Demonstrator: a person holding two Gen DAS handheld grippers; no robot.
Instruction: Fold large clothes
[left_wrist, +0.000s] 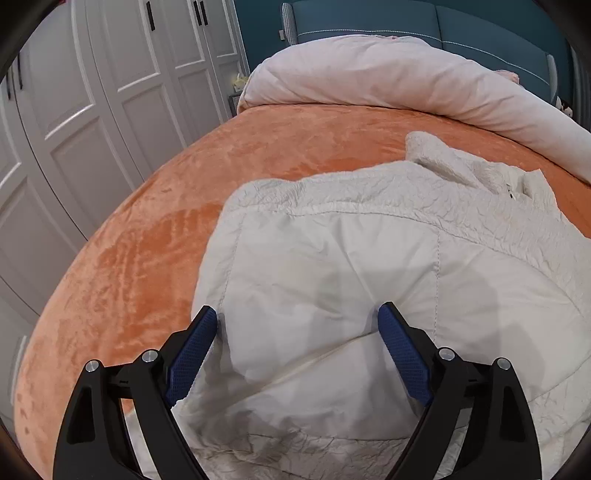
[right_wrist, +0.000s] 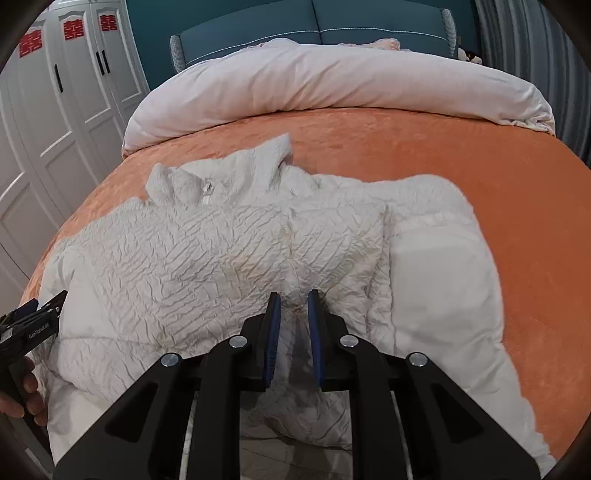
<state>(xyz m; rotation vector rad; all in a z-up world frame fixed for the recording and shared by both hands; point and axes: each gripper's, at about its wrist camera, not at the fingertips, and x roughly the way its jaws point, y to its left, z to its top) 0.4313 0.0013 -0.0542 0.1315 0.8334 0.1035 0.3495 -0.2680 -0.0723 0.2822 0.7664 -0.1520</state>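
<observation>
jacket, white and quilted, lies across the orange bed, its length running left to right. left gripper spreads wide over its left side; right gripper, narrow and apparently empty, hovers nearer its middle.

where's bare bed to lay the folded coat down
Free: the orange bedspread between the white coat and the rolled duvet, and the strip on the wardrobe side. Crowded: the near middle, under the coat.
</observation>
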